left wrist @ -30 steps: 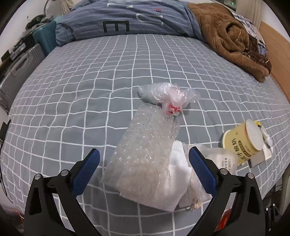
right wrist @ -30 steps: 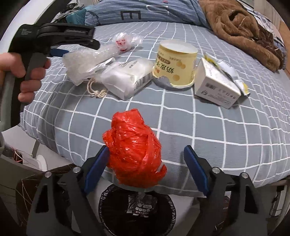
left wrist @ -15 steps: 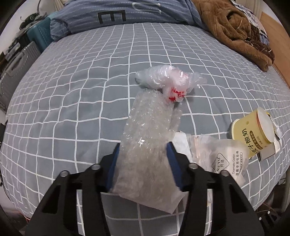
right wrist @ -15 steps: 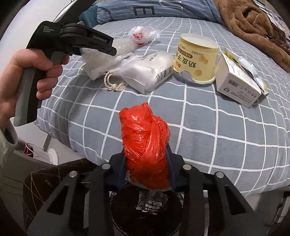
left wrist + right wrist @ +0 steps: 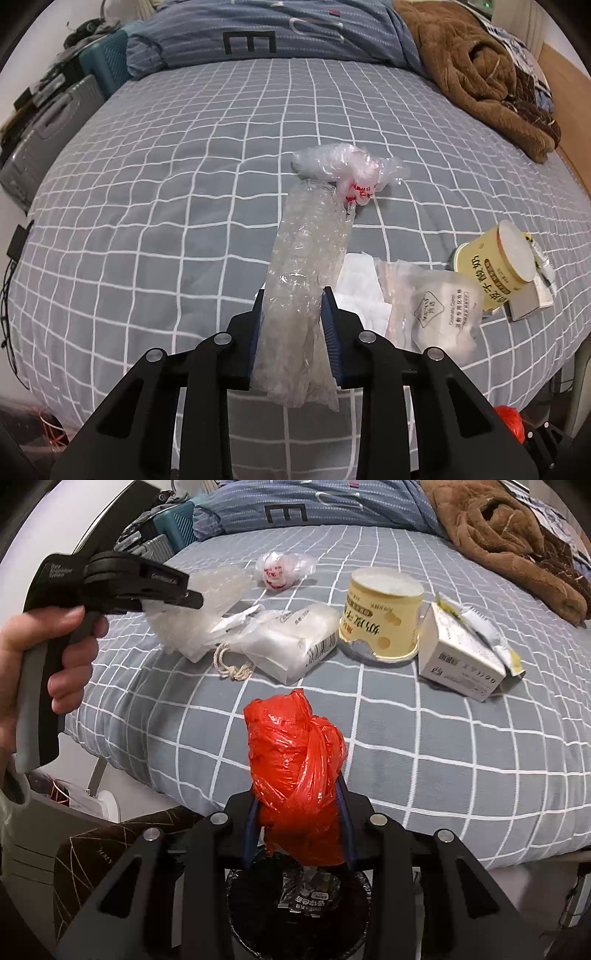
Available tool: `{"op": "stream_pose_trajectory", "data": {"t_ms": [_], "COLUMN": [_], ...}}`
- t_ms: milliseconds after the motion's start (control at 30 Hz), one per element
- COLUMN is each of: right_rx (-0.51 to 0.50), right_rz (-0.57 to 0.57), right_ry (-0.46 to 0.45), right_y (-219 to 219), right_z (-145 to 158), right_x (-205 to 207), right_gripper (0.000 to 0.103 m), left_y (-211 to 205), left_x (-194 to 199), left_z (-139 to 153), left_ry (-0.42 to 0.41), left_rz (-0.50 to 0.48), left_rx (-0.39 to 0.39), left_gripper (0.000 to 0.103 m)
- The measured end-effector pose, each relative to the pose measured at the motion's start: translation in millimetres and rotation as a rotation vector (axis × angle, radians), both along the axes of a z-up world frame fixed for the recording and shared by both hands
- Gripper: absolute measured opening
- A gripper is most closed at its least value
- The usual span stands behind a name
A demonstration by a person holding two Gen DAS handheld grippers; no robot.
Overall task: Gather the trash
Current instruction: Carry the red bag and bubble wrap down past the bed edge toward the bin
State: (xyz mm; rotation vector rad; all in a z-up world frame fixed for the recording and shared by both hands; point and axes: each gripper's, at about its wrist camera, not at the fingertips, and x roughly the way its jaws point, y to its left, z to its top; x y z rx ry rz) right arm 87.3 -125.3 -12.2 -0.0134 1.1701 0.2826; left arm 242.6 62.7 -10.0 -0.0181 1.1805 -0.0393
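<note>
Both claws are gripping trash at the near edge of the bed (image 5: 155, 206): the left gripper (image 5: 295, 325), jaws having just been closing, is clamping a bubble-wrap bag (image 5: 306, 266). The right gripper (image 5: 301, 823) is pinching a knotted red plastic bag (image 5: 295, 753) over a black-lined bin (image 5: 255, 923), while a yellow cup (image 5: 384, 616) and white box (image 5: 461, 657) are lying farther back.

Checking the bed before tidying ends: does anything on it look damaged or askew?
The yellow paper cup stands upside down on its torn foil lid, and the white cardboard box beside it is ripped open at its top, flaps ragged. Nothing looks spilled.
</note>
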Motion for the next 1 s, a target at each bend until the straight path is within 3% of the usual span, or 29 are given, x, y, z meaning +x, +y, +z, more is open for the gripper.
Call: {"op": "stream_pose_trajectory", "data": {"t_ms": [233, 1000], "right_rx": [-0.003, -0.005], "right_rz": [-0.015, -0.036], "right_ry": [-0.019, -0.068], "right_y": [-6, -10], "right_z": [13, 45], "right_x": [-4, -29], "right_gripper": [0.033, 0.033], "left_y": [-2, -1], "left_x": [-18, -84], "left_z": [18, 72], "left_ry": [-0.025, -0.108], "left_rz": [-0.001, 0.011], "left_rx": [-0.013, -0.049], "left_gripper": [0.022, 0.021]}}
